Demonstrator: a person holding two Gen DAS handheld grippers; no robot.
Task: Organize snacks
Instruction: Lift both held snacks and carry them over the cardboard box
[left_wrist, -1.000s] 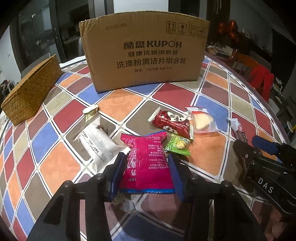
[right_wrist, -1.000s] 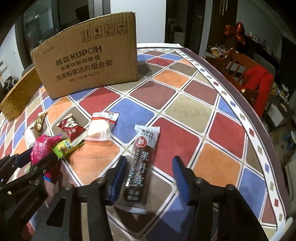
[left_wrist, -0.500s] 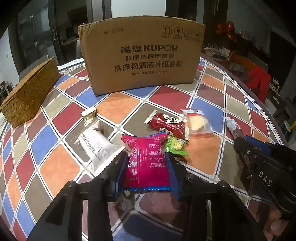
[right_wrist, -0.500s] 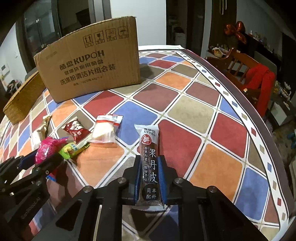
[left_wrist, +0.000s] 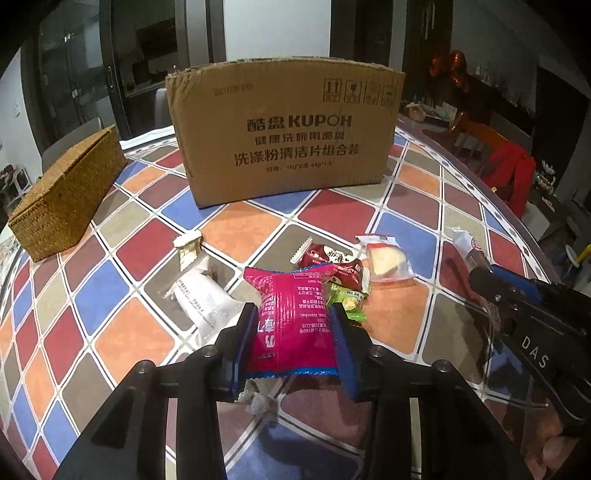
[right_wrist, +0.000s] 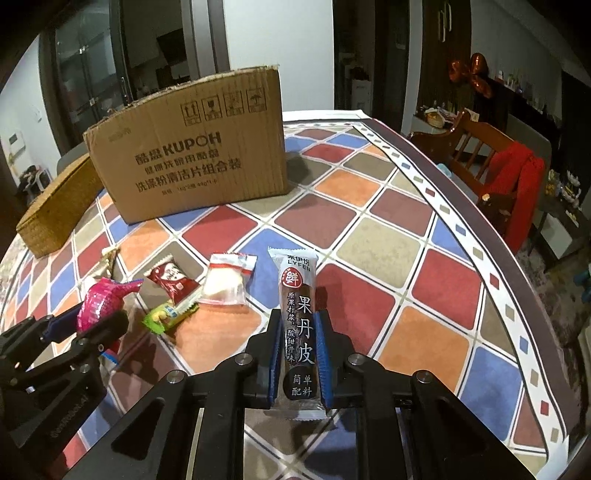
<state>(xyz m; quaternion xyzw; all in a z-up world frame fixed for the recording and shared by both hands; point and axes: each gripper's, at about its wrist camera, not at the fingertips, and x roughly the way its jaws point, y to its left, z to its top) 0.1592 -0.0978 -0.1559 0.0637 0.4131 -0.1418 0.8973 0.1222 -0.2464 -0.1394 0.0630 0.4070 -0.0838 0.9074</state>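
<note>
Left wrist view: the left gripper (left_wrist: 293, 345), jaws just narrowed, clamps the crinkled magenta foil snack packet (left_wrist: 291, 325) above the chequered table (left_wrist: 129, 339), near its front edge.

Right wrist view: the right gripper (right_wrist: 297, 360), jaws fully closed, pinches the long dark-brown fruit-leather bar (right_wrist: 300, 332) towards the table's front edge.

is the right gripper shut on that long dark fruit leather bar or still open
Shut: the right gripper presses both blue pads against the sides of the long dark fruit leather bar.

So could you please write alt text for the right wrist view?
The right claw grips a long dark snack bar above a colourful tiled table. To the left, the left claw holds a pink packet; a cardboard box stands behind.
</note>
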